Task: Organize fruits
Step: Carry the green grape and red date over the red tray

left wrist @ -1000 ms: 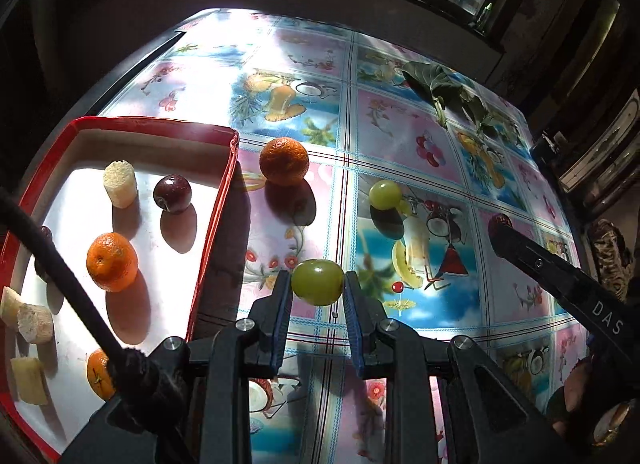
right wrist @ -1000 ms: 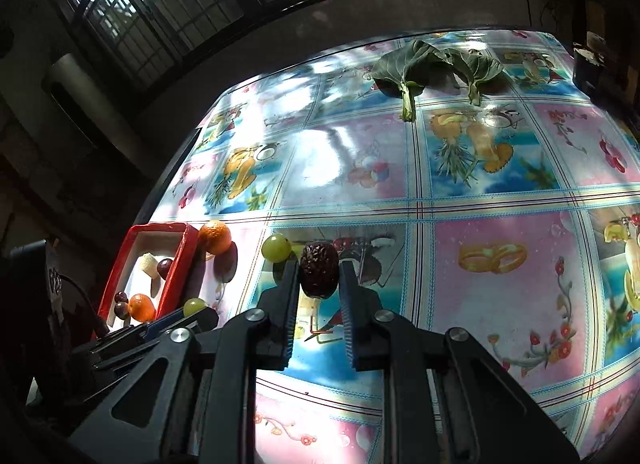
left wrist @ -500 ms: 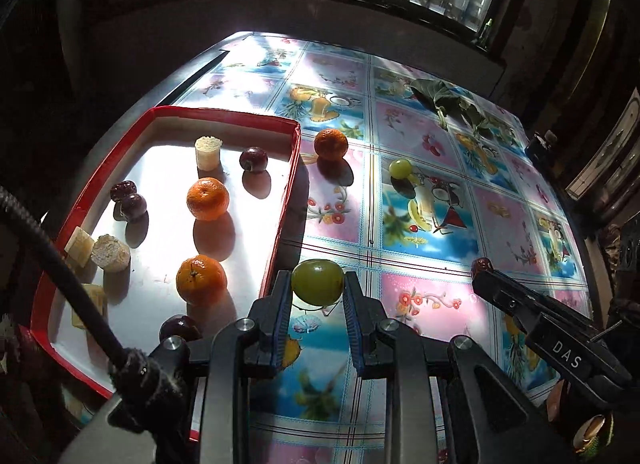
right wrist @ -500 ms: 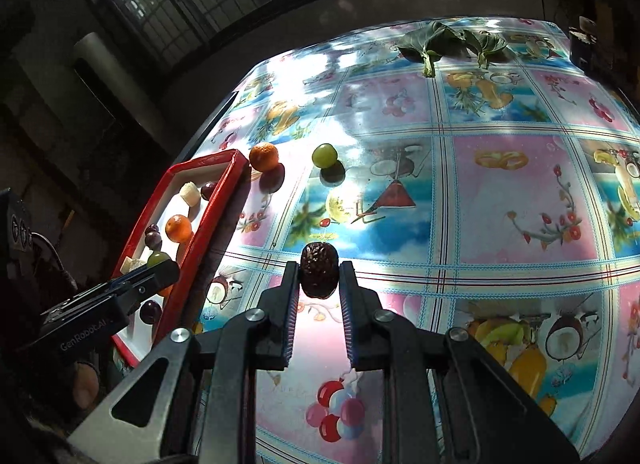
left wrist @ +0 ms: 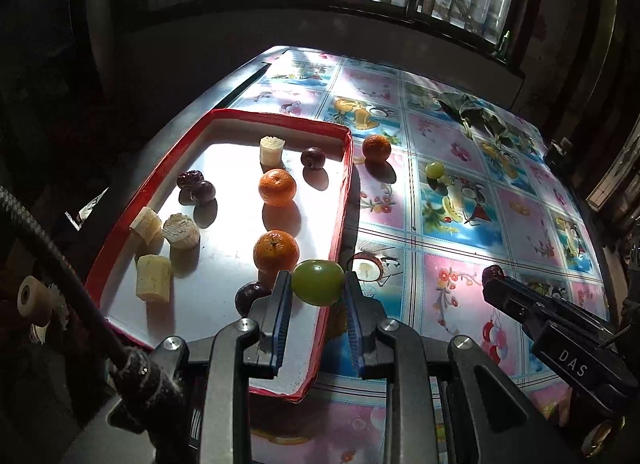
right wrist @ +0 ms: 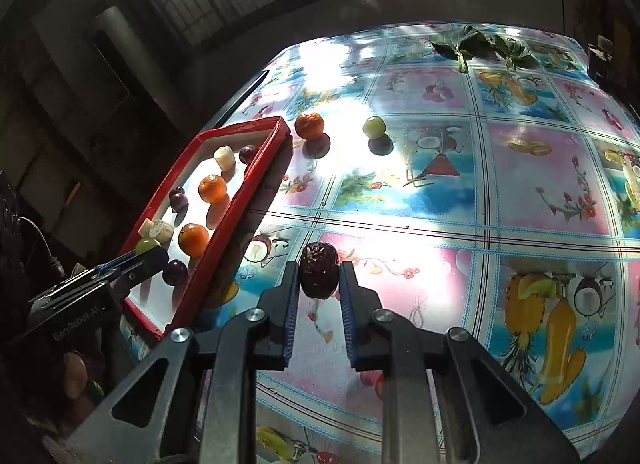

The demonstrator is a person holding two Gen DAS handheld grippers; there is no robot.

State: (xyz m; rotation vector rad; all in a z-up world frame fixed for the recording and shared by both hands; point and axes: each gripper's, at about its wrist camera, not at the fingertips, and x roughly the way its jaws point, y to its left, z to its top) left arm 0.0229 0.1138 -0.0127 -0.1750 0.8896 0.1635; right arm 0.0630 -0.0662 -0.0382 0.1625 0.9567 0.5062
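1. Two fruits are in my grip: the left gripper (left wrist: 317, 283) has its jaws clamped on a green grape (left wrist: 317, 282), and the right gripper (right wrist: 319, 276) has its jaws tight on a dark wrinkled date (right wrist: 319, 270).
2. I see the held grape over the near right rim of the red tray (left wrist: 345, 199), just above the edge.
3. My date sits over the worktop (right wrist: 540, 183), to the right of the tray and apart from it.
4. Inside the tray I count two oranges (left wrist: 277, 187), several dark plums (left wrist: 313, 157) and pale cut banana pieces (left wrist: 153, 278).
5. Outside the tray, a third orange (left wrist: 376, 148) lies just beside its far right corner, with a second green grape (left wrist: 435, 169) further right on the worktop.
6. Far across the patterned cloth I can make out some green leaves (right wrist: 476, 45) near the far edge.
7. From the left camera, the right gripper's tip shows at the right, with the date at its end.
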